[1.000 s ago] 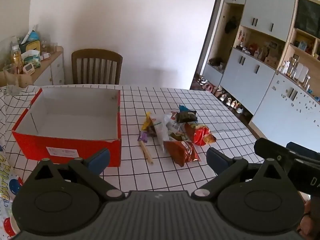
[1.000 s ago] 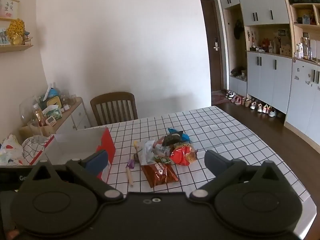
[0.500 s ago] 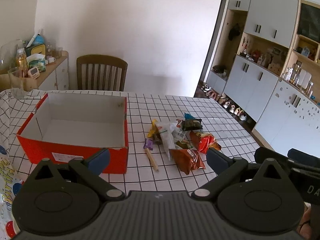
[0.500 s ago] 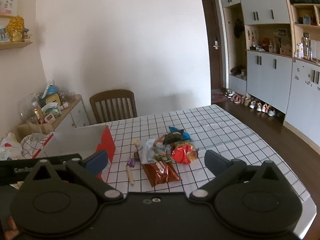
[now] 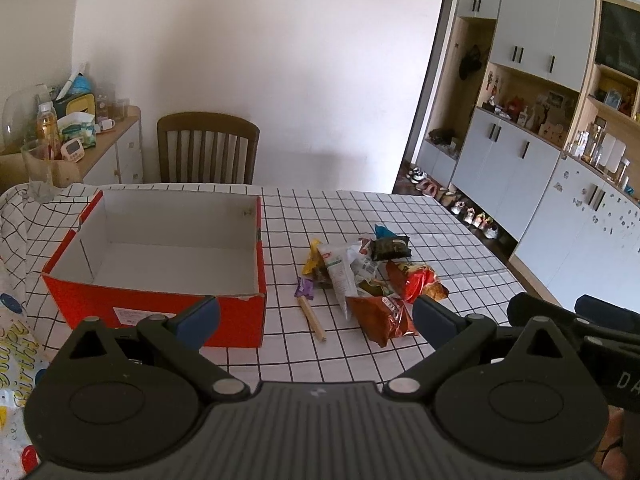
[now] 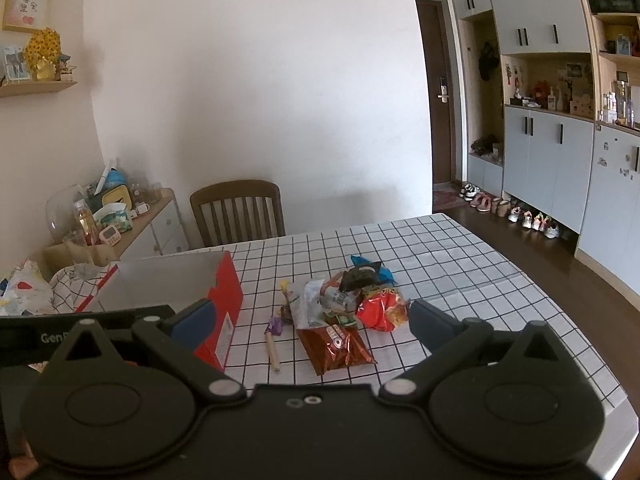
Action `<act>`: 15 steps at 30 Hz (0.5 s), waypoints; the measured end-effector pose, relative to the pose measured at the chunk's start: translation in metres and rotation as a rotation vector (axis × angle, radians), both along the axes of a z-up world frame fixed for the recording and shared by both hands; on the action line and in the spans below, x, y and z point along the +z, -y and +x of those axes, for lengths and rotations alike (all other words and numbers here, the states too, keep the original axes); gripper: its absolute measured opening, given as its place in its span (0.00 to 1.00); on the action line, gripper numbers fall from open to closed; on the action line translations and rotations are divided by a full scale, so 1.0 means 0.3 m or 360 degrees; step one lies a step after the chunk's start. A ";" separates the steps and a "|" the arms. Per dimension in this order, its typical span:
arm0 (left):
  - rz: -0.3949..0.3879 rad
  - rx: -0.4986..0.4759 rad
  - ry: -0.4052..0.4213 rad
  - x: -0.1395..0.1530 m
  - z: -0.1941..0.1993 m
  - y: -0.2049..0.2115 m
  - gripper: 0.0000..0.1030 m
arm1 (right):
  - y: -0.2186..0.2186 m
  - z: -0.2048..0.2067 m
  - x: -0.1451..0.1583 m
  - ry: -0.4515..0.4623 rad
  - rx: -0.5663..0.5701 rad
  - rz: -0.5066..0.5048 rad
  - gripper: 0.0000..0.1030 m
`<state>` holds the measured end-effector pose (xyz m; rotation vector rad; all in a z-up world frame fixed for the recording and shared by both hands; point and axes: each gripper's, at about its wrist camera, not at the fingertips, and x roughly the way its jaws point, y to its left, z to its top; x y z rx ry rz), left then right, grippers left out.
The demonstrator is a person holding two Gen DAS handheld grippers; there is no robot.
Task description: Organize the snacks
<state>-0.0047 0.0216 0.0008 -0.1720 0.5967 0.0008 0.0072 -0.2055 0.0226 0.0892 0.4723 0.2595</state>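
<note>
Both the left gripper [image 5: 316, 314] and right gripper [image 6: 302, 320] hang spread and empty above the checked table [image 5: 360, 208], snack pile [image 5: 360, 276] lying right of the red box [image 5: 160, 304], lower packets overlapped and illegible.

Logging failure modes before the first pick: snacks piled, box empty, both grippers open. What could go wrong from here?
1. The snack pile overlaps, so closing on the brown bag may drag its neighbours.
2. The thin stick lies flat on the tablecloth; fingers may pinch cloth or slip off.
3. The left gripper and right gripper face the same pile and might collide.
</note>
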 end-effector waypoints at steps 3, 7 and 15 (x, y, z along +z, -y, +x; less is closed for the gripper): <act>0.0009 0.0000 0.0001 0.000 -0.007 0.004 1.00 | 0.000 -0.004 -0.002 -0.0002 -0.0002 0.0002 1.00; 0.0010 -0.0010 0.0003 0.002 -0.014 0.012 1.00 | 0.006 -0.006 0.002 0.0002 -0.0006 0.0005 1.00; 0.0017 0.0011 0.0016 0.012 -0.017 0.025 1.00 | 0.010 -0.008 0.006 0.0013 -0.0009 -0.0002 1.00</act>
